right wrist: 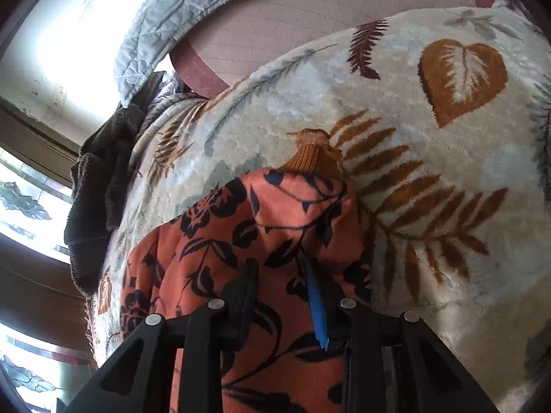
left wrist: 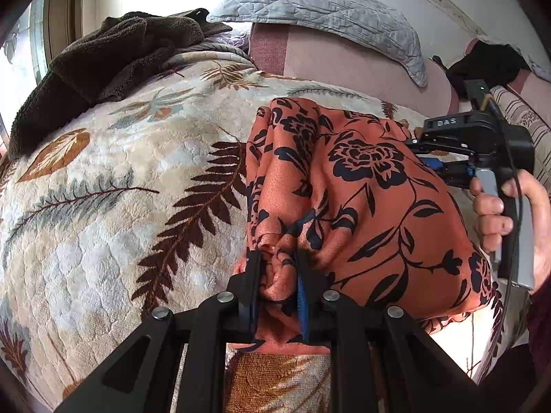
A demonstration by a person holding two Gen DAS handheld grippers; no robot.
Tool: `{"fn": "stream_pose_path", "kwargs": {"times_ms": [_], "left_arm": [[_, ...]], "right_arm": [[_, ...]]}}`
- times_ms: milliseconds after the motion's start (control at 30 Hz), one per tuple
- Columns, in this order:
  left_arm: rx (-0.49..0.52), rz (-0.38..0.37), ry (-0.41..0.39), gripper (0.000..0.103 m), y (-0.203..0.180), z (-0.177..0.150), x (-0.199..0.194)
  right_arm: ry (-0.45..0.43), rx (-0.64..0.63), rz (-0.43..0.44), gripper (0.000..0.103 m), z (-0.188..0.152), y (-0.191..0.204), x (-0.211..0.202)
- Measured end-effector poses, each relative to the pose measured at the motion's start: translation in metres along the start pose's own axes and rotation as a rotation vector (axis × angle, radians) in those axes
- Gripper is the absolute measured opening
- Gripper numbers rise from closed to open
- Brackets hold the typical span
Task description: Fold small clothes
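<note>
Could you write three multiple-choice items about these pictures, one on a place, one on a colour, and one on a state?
1. Where does the dark brown fleece garment lie?
A. at the far left edge of the leaf-patterned blanket
B. inside a basket
C. on the floor

2. What colour is the flowered cloth being folded?
A. white with red dots
B. orange with dark flowers
C. plain green

3. How does the left gripper stand?
A. wide open above the bed
B. out of view
C. shut on bunched cloth

Answers: 1 A, it lies near the window side of the blanket; 2 B, black roses show on orange; 3 C, a fold is pinched between its jaws.
</note>
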State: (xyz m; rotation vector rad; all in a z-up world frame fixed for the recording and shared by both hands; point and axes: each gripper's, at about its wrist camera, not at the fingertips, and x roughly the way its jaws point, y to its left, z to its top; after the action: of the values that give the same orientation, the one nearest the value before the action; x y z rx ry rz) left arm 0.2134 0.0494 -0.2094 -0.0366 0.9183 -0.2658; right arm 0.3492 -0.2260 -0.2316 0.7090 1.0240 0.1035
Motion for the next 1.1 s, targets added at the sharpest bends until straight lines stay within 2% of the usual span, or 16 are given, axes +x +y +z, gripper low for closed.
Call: {"fn": "stream_pose_path", "kwargs": {"times_ms": [200,333,400,467,533,633,767,900,967,1033,1100], "left_arm": [[-0.020,0.005,0.000,0.019,0.002,0.000,-0.001],[-0.015,0.018,-0.004,0.020,0.001,-0.002,-0.002],[-0.006,0.027,-0.007,0.020,0.000,-0.002,-0.002],[-0.005,0.030,-0.006,0.020,-0.001,-0.002,-0.002],[-0.004,0.035,-0.008,0.021,0.000,-0.002,-0.003],[0.005,0.048,-0.014,0.023,-0.001,-0.002,-0.004],[0.003,0.076,-0.057,0.032,-0.003,0.003,-0.018],[-0.004,0.107,-0.170,0.039,-0.005,0.012,-0.039],[-0.019,0.102,-0.219,0.058,-0.006,0.018,-0.046],[-0.053,0.089,-0.229,0.068,-0.005,0.024,-0.045],[-0.087,0.082,-0.197,0.069,-0.003,0.029,-0.036]], "right_arm": [[-0.046,-0.139,0.067,0.032,-0.052,0.018,-0.075],[-0.061,-0.196,0.095,0.032,-0.096,0.021,-0.107],[-0.025,-0.201,0.096,0.032,-0.114,0.018,-0.100],[0.041,-0.216,0.059,0.032,-0.131,0.012,-0.079],[-0.026,-0.234,0.063,0.032,-0.140,0.008,-0.076],[-0.026,-0.231,0.071,0.032,-0.137,0.008,-0.077],[-0.026,-0.236,0.111,0.032,-0.135,0.002,-0.078],[-0.023,-0.208,0.153,0.032,-0.134,-0.003,-0.074],[-0.023,-0.210,0.159,0.032,-0.134,-0.003,-0.074],[-0.029,-0.220,0.158,0.032,-0.135,-0.002,-0.074],[-0.036,-0.229,0.156,0.032,-0.136,-0.002,-0.075]]}}
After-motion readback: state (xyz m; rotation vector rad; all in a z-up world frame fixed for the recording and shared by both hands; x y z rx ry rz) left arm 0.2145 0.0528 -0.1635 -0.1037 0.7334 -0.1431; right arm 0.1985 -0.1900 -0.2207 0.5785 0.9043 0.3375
